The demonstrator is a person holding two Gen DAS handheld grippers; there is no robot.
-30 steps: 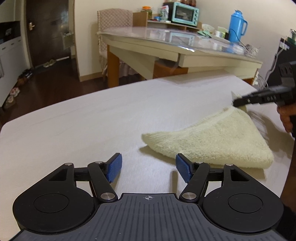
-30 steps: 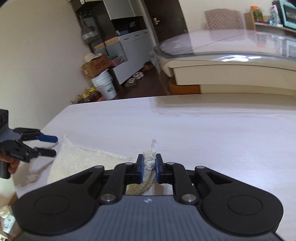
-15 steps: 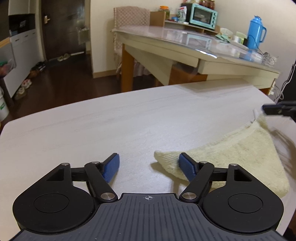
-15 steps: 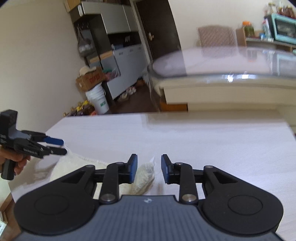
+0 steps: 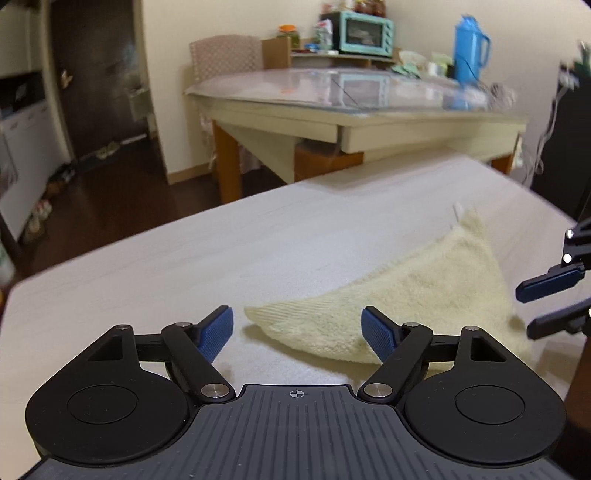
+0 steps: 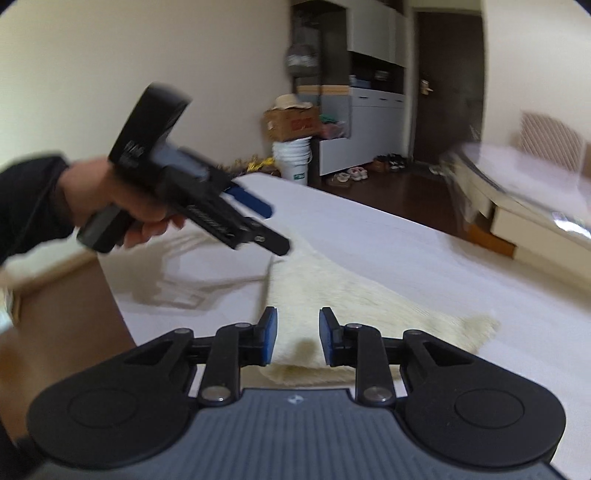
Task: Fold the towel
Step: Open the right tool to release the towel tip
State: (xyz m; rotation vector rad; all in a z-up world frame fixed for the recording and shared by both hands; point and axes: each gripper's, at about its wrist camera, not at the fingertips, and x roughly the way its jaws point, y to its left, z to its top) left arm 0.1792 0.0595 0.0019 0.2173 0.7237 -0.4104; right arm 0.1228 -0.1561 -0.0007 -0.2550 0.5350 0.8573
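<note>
A cream towel [image 5: 417,295], folded into a triangle, lies flat on the white table [image 5: 184,266]. My left gripper [image 5: 297,334] is open and empty, just above the towel's near corner. The right gripper's fingers [image 5: 546,282] show at the right edge of the left wrist view, open, beside the towel. In the right wrist view my right gripper [image 6: 297,338] is open and empty over the towel [image 6: 354,299], and the left gripper [image 6: 275,229], held in a hand, hovers open over the towel's far end.
The table's edge [image 6: 114,295] runs close on the left of the right wrist view. A glass-topped dining table [image 5: 351,99] with a blue jug [image 5: 471,55] and a small oven [image 5: 364,33] stands behind. Cabinets and a bucket [image 6: 293,162] stand farther off.
My right gripper opened and let go of the towel's corner, which now lies flat, then drew back along the towel's side. My left gripper stayed open and shifted closer over the near corner.
</note>
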